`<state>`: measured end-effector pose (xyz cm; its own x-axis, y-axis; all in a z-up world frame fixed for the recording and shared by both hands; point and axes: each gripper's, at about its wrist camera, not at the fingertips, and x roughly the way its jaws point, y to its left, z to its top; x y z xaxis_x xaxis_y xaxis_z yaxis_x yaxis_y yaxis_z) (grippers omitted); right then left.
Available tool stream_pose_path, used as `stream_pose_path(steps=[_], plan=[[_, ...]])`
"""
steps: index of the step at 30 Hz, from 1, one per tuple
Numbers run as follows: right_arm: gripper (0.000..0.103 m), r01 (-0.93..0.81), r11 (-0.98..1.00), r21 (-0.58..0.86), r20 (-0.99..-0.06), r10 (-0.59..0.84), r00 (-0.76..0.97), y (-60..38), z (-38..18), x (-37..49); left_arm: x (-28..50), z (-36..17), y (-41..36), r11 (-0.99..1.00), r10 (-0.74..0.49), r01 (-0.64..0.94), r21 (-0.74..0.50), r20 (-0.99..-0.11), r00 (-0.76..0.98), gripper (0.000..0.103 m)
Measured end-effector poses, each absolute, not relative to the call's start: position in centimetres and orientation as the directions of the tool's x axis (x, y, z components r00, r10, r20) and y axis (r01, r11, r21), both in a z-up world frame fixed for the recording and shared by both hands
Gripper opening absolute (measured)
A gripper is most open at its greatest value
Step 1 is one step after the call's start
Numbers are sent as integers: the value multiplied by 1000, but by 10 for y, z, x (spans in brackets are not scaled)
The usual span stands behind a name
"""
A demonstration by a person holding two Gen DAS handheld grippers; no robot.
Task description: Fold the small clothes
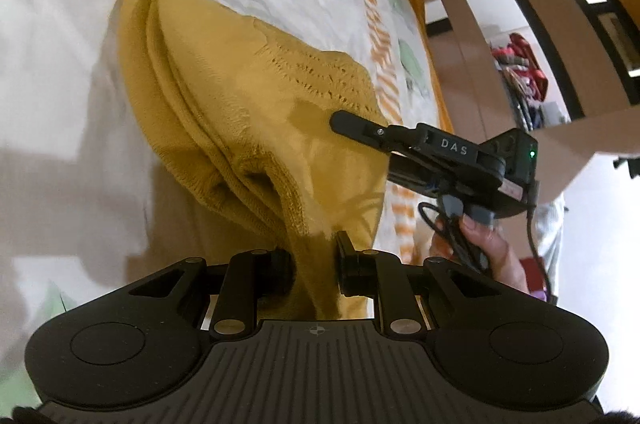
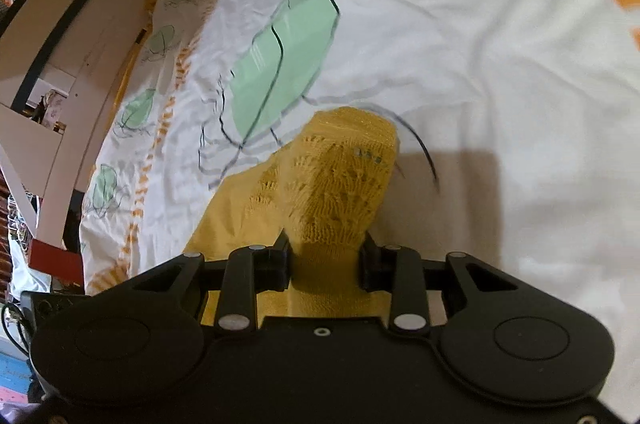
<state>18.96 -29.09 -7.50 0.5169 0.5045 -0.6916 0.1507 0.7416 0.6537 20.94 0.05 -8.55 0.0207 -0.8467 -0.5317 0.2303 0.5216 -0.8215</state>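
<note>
A small mustard-yellow knit garment (image 1: 248, 95) is lifted above the white bed sheet (image 1: 48, 63), hanging in folds between both grippers. My left gripper (image 1: 314, 264) is shut on its near edge. My right gripper (image 2: 325, 258) is shut on a bunched lacy part of the same garment (image 2: 340, 179). In the left wrist view the right gripper (image 1: 344, 121) reaches in from the right, one finger lying across the cloth, held by a hand (image 1: 492, 248).
The sheet (image 2: 480, 23) has green leaf prints (image 2: 280, 59) and orange dashed patterns. A wooden bed frame and slats (image 1: 472, 3) stand at the bed's edge. Clothes (image 1: 520, 67) show beyond it.
</note>
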Motion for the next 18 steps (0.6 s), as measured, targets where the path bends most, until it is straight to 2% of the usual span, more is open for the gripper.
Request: stream_pose_path(steps=[2,5,9,10,18], plan=[[44,151,753,641,-702,495,512,-290,-72,177,198,-88,5,523,-846,226,-822,-533,22,20],[49,143,806,575,-729,426,536,-288,-67,161,190,-89,7,600,-795,247,-761,-601,79,20],[55,159,907,391,-771,228,594,-289,-63,150,179,-91,4,749,-651,315,-583,-736,186,20],[58,162,913,374,-767,206,607,-291,-64,148,175,-91,5,771,-622,330,-544,-755,208,23],[60,148,927,343,-713,155,683,-293,-57,122,150,-85,-1,841,-524,366,-399,-770,364,28]])
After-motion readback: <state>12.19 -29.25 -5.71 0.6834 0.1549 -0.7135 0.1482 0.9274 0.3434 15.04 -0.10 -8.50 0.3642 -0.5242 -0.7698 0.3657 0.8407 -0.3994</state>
